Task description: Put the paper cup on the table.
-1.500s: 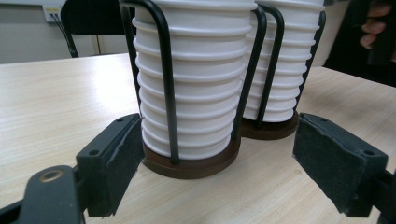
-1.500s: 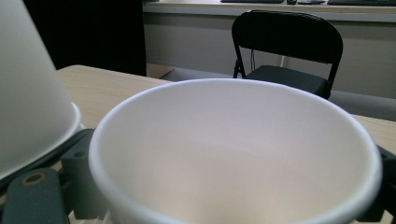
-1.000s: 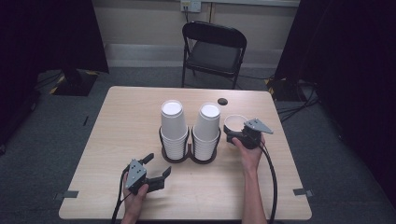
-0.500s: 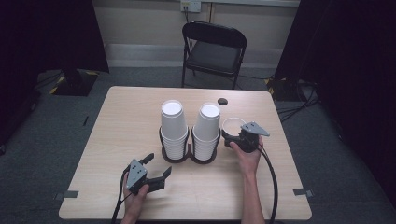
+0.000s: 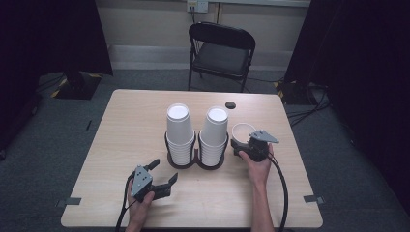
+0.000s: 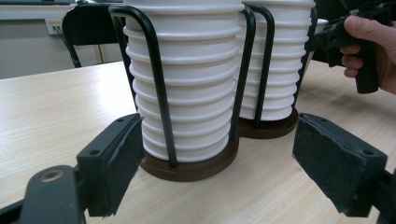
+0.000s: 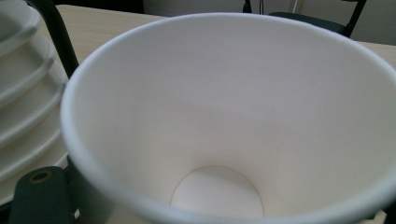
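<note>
Two tall stacks of white paper cups, the left stack (image 5: 178, 130) and the right stack (image 5: 214, 133), stand in a black wire holder (image 5: 196, 162) with round dark bases at mid-table. In the left gripper view the left stack (image 6: 187, 79) rises just ahead, between and beyond the jaws. My left gripper (image 5: 162, 175) (image 6: 219, 168) rests open on the table in front of the holder, empty. My right gripper (image 5: 239, 144) is shut on a single white paper cup (image 5: 241, 131) (image 7: 224, 116) just right of the right stack, its mouth tilted toward the camera.
The light wooden table (image 5: 125, 121) has bare space at left, front and far side. A small dark round object (image 5: 230, 104) lies near the far edge. A black folding chair (image 5: 220, 53) stands behind the table. Cables trail off the near edge.
My right gripper with the single cup has shifted slightly left and nearer, closer to the right stack. The left gripper has stayed put.
</note>
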The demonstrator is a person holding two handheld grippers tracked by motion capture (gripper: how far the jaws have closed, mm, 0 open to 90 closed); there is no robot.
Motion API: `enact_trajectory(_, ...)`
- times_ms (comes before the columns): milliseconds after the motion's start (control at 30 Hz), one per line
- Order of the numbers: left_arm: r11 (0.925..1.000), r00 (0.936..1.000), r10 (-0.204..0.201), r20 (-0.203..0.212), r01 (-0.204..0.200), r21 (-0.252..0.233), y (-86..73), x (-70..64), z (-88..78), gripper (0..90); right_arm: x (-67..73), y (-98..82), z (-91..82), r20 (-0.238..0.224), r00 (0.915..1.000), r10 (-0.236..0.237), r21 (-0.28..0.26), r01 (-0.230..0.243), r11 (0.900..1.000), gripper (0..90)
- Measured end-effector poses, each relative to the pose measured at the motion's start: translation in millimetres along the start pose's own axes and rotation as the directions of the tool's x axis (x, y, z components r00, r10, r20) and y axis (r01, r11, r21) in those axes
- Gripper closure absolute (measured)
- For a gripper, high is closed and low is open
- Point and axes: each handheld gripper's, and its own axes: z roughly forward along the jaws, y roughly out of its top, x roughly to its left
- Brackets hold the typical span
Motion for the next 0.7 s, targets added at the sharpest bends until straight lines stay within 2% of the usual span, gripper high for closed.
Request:
enact_trajectory(100,1.0,1.0,-0.002,0.001,0.002,0.003,0.1,0.4,0.1,16.4,-1.6,-4.1,-0.6,-0.008,0.9997,0.024,-0.003,-0.024,1.0,13.1)
enact_trajectory(200,1.0,1.0,-0.001,0.0,0.001,0.003,0.1,0.3,0.1,16.3,-3.7,-11.1,-0.6,-0.008,0.9996,0.027,0.032,-0.026,0.999,13.3)
enact_trajectory(333,1.0,1.0,0.0,-0.001,0.0,0.006,0.3,0.4,0.4,16.4,-5.1,-17.5,-6.6,-0.017,0.9982,0.058,0.029,-0.058,0.998,13.2)
enact_trajectory(433,1.0,1.0,-0.003,-0.002,0.003,0.003,0.1,0.3,0.2,16.4,-4.8,-20.9,-12.2,-0.024,0.9973,0.069,0.048,-0.068,0.997,13.1)
enact_trajectory(633,0.9999,0.9999,-0.009,-0.007,0.01,0.011,0.4,0.9,0.9,16.5,0.1,-24.2,-28.0,-0.017,0.9971,0.075,0.032,-0.074,0.997,13.1)
enact_trajectory(700,0.9995,0.9996,-0.028,-0.003,0.028,0.013,0.6,2.4,1.4,16.5,2.6,-23.8,-34.4,-0.012,0.9969,0.078,0.015,-0.078,0.997,13.3)
